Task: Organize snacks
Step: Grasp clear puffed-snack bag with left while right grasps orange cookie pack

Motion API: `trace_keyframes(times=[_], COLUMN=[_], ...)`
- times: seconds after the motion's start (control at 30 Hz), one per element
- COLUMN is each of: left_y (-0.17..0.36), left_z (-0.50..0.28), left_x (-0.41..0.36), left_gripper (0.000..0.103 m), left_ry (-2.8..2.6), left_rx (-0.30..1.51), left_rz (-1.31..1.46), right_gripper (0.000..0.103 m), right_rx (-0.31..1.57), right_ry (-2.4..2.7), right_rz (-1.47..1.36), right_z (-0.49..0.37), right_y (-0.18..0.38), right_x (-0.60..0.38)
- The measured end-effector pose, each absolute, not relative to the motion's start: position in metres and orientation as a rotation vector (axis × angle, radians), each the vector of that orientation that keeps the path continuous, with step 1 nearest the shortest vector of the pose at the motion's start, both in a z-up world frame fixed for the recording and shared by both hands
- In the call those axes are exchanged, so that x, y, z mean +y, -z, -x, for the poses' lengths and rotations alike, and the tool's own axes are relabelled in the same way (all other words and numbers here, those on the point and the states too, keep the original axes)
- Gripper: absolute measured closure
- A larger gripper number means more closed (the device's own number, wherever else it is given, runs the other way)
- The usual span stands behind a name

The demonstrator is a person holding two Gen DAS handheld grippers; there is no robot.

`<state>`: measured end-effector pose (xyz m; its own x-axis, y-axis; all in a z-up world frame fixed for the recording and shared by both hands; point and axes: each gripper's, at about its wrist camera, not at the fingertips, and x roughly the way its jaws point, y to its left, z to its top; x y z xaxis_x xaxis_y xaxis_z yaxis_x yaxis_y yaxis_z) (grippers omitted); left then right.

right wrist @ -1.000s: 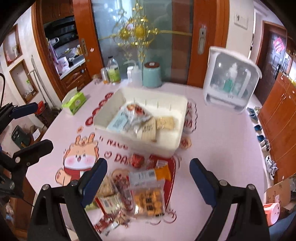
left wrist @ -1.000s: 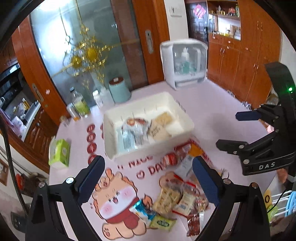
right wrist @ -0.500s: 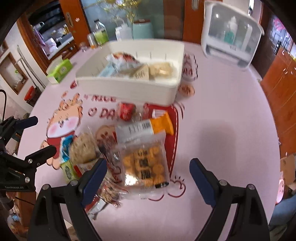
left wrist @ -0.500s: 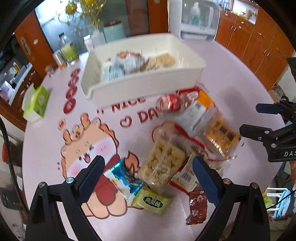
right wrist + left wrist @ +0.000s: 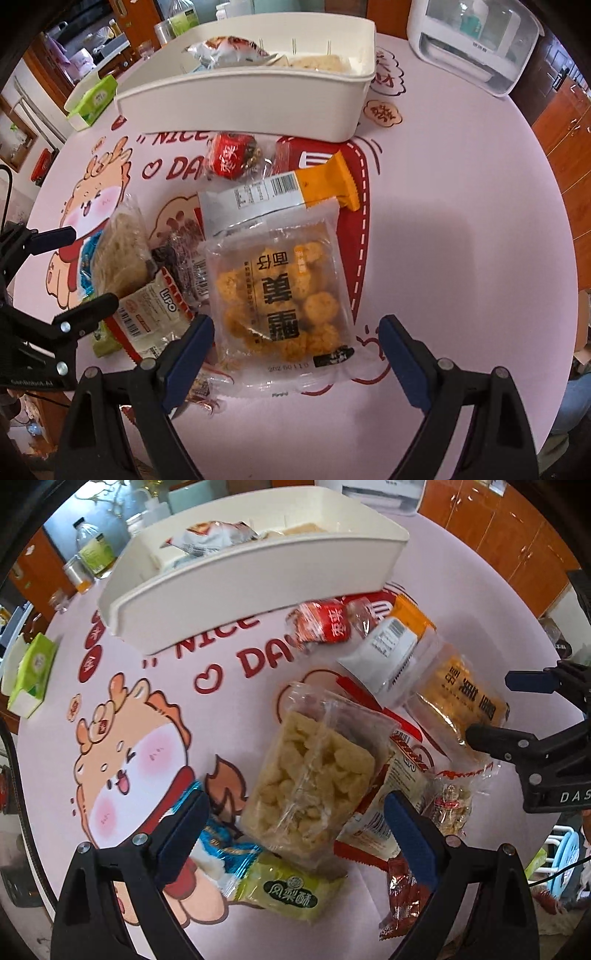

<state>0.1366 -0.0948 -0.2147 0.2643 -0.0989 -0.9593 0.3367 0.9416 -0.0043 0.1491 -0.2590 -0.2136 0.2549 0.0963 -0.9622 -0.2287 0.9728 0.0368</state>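
Observation:
A pile of snack packets lies on the pink table in front of a white bin (image 5: 258, 572) (image 5: 243, 92) that holds several packets. My left gripper (image 5: 295, 827) is open, low over a clear bag of pale puffed snack (image 5: 310, 779), with a green packet (image 5: 284, 890) and a blue packet (image 5: 218, 845) beside it. My right gripper (image 5: 295, 350) is open, straddling a clear bag of orange fried balls (image 5: 284, 295). An orange and white packet (image 5: 277, 192) and a red packet (image 5: 231, 157) lie beyond it.
A green tissue box (image 5: 31, 672) (image 5: 94, 98) sits at the table's left. Bottles (image 5: 92, 550) stand behind the bin. A white dispenser (image 5: 476, 48) stands at the far right. The round table's edge runs close on the right.
Both grippers have come down and forward toward the snack pile, so the packets now loom larger. Both stay open.

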Motion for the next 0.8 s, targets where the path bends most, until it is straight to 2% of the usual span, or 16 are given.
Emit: trace_keyframes(times=[0.27,0.47,0.6,0.8], left_y=[0.232,0.235,0.234,0.236], left_z=[-0.151,-0.164,-0.171,-0.172], left_x=[-0.101,-0.094,-0.082,-0.066], left_gripper=[0.01,0.017,0.028,0.031], left_ry=[0.336,0.355,0.36,0.327], left_rx=[1.326,1.354,1.374,1.385], left_rz=[-0.169,-0.085,-0.006,0.046], right_gripper=[0.012,0.012,0.012,0.016], right_rx=[1.339,1.35,1.366,1.365], right_ry=[-0.245,-0.247,-0.25,-0.256], right_rz=[0.108,0.155,0.134,0.126], right_z=[-0.158,-0.163,-0.166,-0.168], right_y=[0.233,0.24,0.246,0.251], right_x=[-0.255,-0.246,-0.245,-0.244])
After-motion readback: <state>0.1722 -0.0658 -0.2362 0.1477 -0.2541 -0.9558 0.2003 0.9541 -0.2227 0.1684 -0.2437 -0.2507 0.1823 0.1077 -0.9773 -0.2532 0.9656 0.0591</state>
